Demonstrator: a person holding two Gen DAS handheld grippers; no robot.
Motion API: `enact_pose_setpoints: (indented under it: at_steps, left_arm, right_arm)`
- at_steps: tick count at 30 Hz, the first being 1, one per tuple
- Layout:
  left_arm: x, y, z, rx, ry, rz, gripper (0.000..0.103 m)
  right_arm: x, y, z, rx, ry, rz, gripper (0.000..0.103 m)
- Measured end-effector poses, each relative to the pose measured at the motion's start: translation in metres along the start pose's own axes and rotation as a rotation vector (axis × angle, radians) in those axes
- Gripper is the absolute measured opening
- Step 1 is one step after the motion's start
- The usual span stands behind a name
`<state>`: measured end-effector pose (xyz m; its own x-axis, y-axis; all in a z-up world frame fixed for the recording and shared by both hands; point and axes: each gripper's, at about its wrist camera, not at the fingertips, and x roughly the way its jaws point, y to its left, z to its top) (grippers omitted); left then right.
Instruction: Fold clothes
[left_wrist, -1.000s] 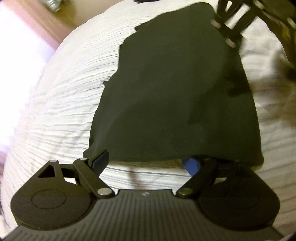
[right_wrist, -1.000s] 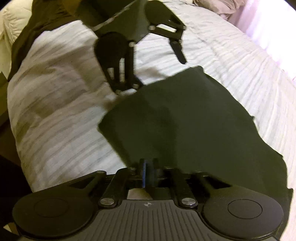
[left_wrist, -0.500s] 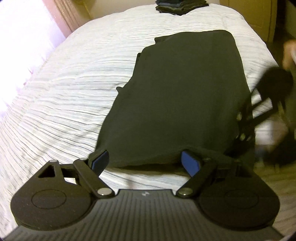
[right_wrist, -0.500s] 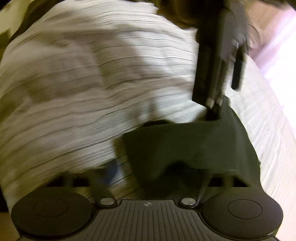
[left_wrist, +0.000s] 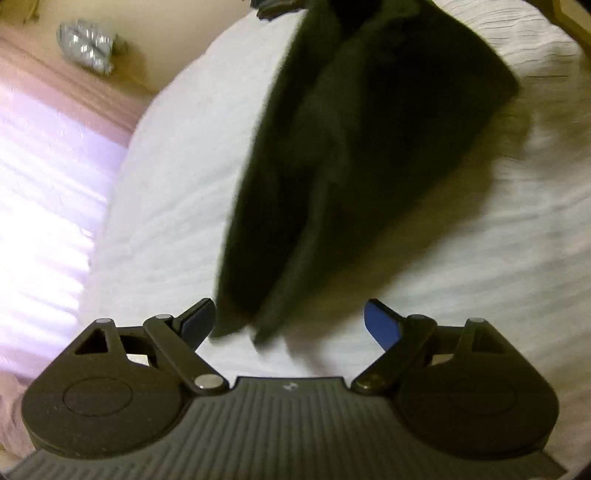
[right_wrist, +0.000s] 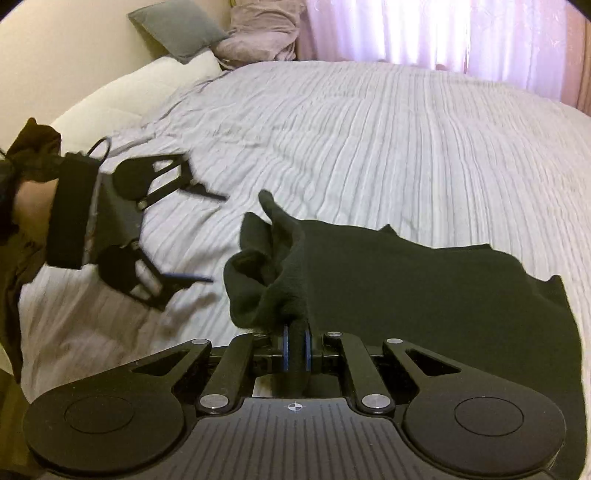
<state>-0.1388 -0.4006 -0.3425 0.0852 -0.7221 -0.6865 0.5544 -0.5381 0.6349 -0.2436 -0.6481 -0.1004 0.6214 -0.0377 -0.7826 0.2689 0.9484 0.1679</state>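
A dark garment (right_wrist: 424, 295) lies on the white striped bedspread (right_wrist: 369, 147), and one bunched edge of it is pinched up off the bedspread by the right gripper (right_wrist: 294, 341), whose jaws are closing on the cloth with a thick fold already squeezed between the blue pads. The rest of the garment trails away from that grip and rests partly flat on the bedspread, with a loose flap sticking up just beyond the pinch. The left gripper (left_wrist: 290, 321) is released, its jaws standing wide with nothing between them; in the right wrist view it hovers beside the garment's raised end, close to it but apart. In the left wrist view the garment (left_wrist: 351, 166) hangs blurred ahead of the open jaws. By the look of it the fold is at an early or middle stage: the garment is lifted rather than laid in a neat shape, so it still has to be doubled over, smoothed and set down.
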Motion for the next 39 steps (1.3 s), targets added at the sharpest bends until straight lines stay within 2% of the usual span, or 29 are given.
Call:
enact_pose_setpoints:
  at_steps: [2, 6, 7, 8, 11, 14, 17, 22, 25, 30, 33, 34, 35, 37, 38, 39]
  left_arm:
    - [0.009, 0.005, 0.008, 0.032, -0.016, 0.011, 0.086]
    - [0.021, 0.005, 0.015, 0.176, -0.021, -0.067, 0.084]
    - [0.024, 0.005, 0.017, 0.214, -0.021, -0.088, 0.075]
    - [0.027, 0.005, 0.018, 0.245, -0.018, -0.115, 0.055]
    - [0.023, 0.010, 0.026, 0.279, 0.011, -0.198, 0.019]
    - [0.009, 0.017, 0.040, 0.267, 0.012, -0.210, 0.010]
    - [0.009, 0.041, 0.081, 0.268, -0.024, -0.202, 0.009]
    - [0.030, 0.059, 0.175, 0.376, -0.124, -0.222, 0.009]
    - [0.061, 0.053, 0.231, 0.426, -0.148, -0.257, 0.009]
    - [0.134, 0.023, 0.304, 0.442, -0.151, -0.319, 0.010]
    - [0.178, 0.000, 0.331, 0.429, -0.090, -0.320, 0.023]
    - [0.184, -0.007, 0.336, 0.420, -0.072, -0.304, 0.035]
    - [0.192, -0.009, 0.340, 0.402, -0.052, -0.292, 0.041]
    - [0.192, -0.001, 0.341, 0.335, -0.038, -0.289, 0.043]
    - [0.190, 0.005, 0.341, 0.292, -0.036, -0.287, 0.048]
    - [0.186, 0.014, 0.337, 0.241, -0.032, -0.284, 0.049]
  right_arm:
    - [0.001, 0.000, -0.002, -0.010, 0.002, 0.006, 0.007]
    - [0.006, 0.008, -0.007, -0.046, 0.007, 0.051, 0.007]
    - [0.009, 0.012, -0.010, -0.060, 0.011, 0.070, 0.007]
    - [0.012, 0.016, -0.012, -0.072, 0.015, 0.092, 0.007]
    - [0.015, 0.018, -0.016, -0.067, 0.018, 0.140, 0.007]
    - [0.010, 0.008, -0.018, -0.003, 0.000, 0.164, 0.007]
    - [-0.008, -0.014, -0.025, 0.129, -0.035, 0.160, 0.007]
    - [-0.050, -0.076, -0.049, 0.410, -0.108, 0.109, 0.007]
    - [-0.074, -0.115, -0.071, 0.553, -0.146, 0.049, 0.007]
    - [-0.095, -0.183, -0.117, 0.769, -0.179, -0.050, 0.007]
    - [-0.099, -0.223, -0.147, 0.907, -0.191, -0.097, 0.007]
    - [-0.099, -0.234, -0.155, 0.952, -0.189, -0.100, 0.007]
    - [-0.098, -0.244, -0.163, 0.994, -0.185, -0.100, 0.007]
    - [-0.098, -0.263, -0.179, 1.080, -0.175, -0.099, 0.008]
    - [-0.098, -0.273, -0.187, 1.123, -0.170, -0.099, 0.008]
    - [-0.097, -0.283, -0.195, 1.165, -0.165, -0.098, 0.008]
